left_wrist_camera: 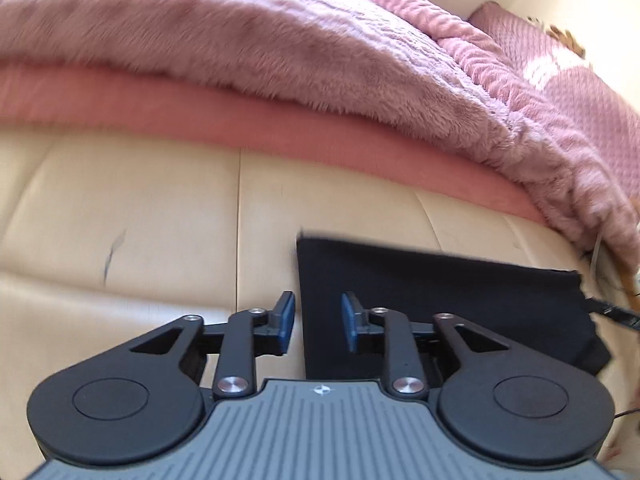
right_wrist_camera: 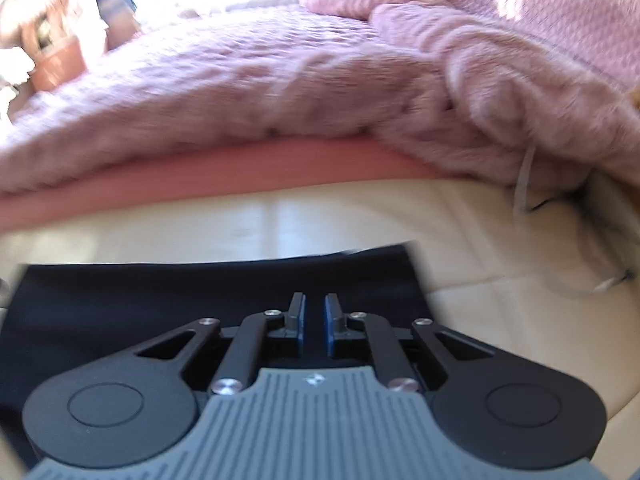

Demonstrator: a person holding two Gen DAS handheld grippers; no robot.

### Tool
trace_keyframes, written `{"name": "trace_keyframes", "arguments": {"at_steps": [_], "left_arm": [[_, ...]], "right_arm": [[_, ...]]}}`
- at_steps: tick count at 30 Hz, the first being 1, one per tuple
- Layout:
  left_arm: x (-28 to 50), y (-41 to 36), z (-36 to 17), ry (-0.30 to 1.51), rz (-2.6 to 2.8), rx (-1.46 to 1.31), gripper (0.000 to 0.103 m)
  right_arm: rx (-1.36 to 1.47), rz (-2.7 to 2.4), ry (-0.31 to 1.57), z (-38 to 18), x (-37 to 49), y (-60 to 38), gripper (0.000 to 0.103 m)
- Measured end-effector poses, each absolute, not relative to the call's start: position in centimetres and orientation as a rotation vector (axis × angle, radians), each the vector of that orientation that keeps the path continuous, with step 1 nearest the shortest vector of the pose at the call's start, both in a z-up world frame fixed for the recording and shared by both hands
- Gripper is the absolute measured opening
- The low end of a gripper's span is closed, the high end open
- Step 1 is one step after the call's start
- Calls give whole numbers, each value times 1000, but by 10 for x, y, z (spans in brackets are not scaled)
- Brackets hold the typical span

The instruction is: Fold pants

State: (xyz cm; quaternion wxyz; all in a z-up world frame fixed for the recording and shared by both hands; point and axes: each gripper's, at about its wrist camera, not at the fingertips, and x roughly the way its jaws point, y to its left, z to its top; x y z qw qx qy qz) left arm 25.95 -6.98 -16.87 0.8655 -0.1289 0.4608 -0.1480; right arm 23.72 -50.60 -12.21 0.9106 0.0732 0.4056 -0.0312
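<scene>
Mostly we saw cream upholstery: the pants (left_wrist_camera: 448, 304) lay folded into a flat black rectangle on a padded cream ledge (left_wrist_camera: 140, 208) running along the side of a bed. Above the ledge sat a pink mattress edge (left_wrist_camera: 280, 128), and over that hung a fluffy mauve blanket (left_wrist_camera: 240, 40), bunched toward the right. A knitted pink cover (right_wrist_camera: 540, 4) lay beyond the blanket, against a pale wall. Bright daylight washed out the far side of the room, where blurred clutter sat.

Our left gripper (left_wrist_camera: 318, 322) hovered over the pants' left edge, jaws moderately apart and holding nothing. Our right gripper (right_wrist_camera: 315, 322) was above the pants' right part, jaws only narrowly parted; we could not tell whether any cloth sat between them.
</scene>
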Motion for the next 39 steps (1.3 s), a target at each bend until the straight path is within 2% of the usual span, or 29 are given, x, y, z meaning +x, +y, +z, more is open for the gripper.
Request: {"name": "trace_keyframes", "arguments": {"at_steps": [7,12,21,24,29,33,35,39], "left_arm": [[223,-57,-186,1062,-299,-402,38],[206,-64,-191,1076,-299,-408,39],[166,-82,-175,1019,-324,-143,39],[155,-88,-168,994,-363,-87,49],[146,-106,-178,982,-328,20,49],[142,-112,-181,951,-284,28,49],[143,-115,-183,938,-253,14,47],[142,-113,-180,929,-220,7,18]], "right_arm": [[116,61,825,-137,198,-422,4],[106,32,856,-155,193,-414,4],[139,14,842,-168,187,-418,3],[123,2,842,-166,186,-416,3],[65,22,767,-148,168,-387,5],[48,53,798,-150,154,-357,5],[28,60,824,-154,153,-350,5],[5,64,856,-161,156,-345,4]]}}
